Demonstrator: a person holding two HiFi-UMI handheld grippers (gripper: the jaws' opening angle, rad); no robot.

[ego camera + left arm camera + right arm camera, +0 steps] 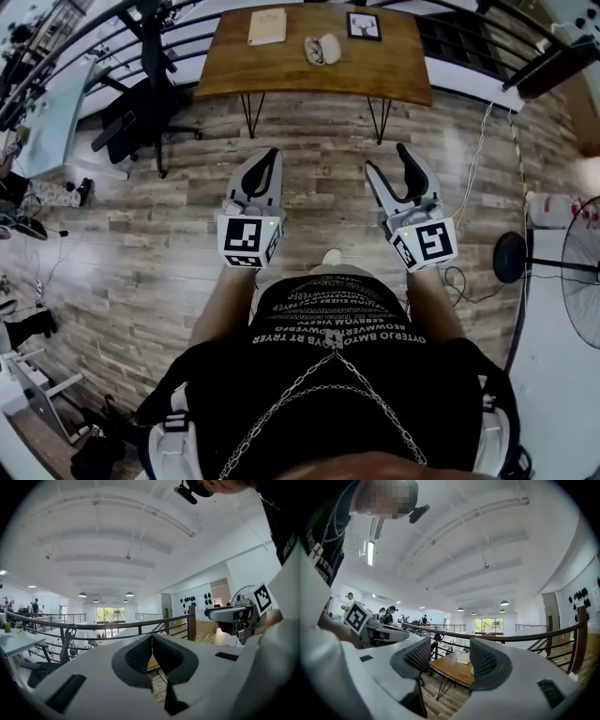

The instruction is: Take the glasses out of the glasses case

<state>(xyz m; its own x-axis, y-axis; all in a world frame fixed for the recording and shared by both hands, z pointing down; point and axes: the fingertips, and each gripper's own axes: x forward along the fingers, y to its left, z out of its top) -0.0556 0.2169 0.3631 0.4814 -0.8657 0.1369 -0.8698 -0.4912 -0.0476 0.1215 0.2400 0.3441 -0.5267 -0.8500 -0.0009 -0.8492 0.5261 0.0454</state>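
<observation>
Far ahead, a white glasses case (331, 47) lies on the wooden table (281, 73), and what looks like a pair of glasses (312, 50) lies just to its left; both are too small to make out in detail. My two grippers are held level above the plank floor, well short of the table. The left gripper (273, 154) (152, 638) is shut with nothing in it. The right gripper (387, 157) (450, 657) is open and empty. In the right gripper view, the table (449, 668) shows between the jaws.
A pale notebook (267, 26) (464, 658) and a black picture frame (364, 25) also lie on the table. A black office chair (141, 112) stands to its left. A standing fan (577, 272) and cables are at the right. Behind the table runs a metal railing (140, 623).
</observation>
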